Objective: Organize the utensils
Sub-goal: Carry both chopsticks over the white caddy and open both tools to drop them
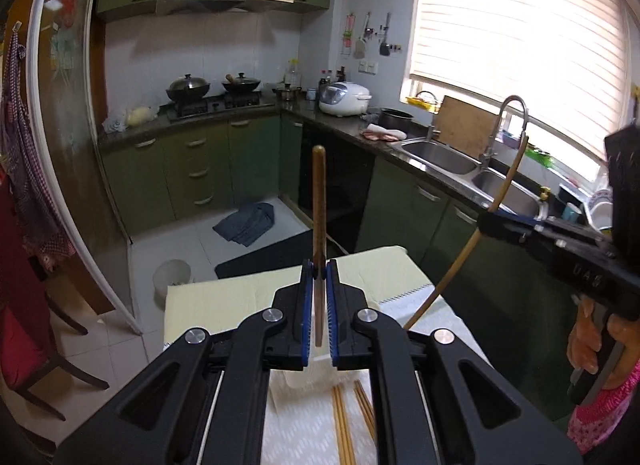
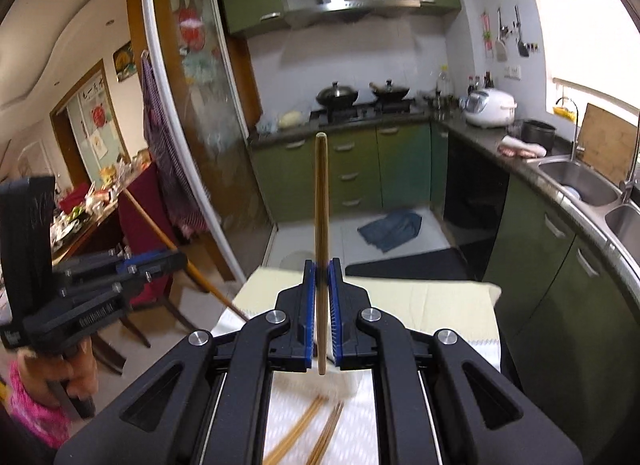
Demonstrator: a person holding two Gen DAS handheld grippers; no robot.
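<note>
A slim, round wooden chopstick (image 1: 319, 201) is pinched upright by the left hand-held gripper (image 1: 319, 269); another chopstick (image 2: 321, 201) is clamped by the right hand-held gripper (image 2: 322, 271). Loose chopsticks (image 1: 344, 425) lie below on the white patterned cloth (image 1: 304, 425) of the worktop, in a green-cabineted kitchen.

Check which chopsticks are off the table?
Two: one chopstick clamped upright in the left gripper, one in the right gripper. The other chopsticks lie on the cloth.

Two chopsticks (image 1: 319, 225) (image 2: 321, 225) are held aloft, one per gripper; four more (image 1: 345, 425) are seen on the cloth-covered table (image 1: 224, 301).
</note>
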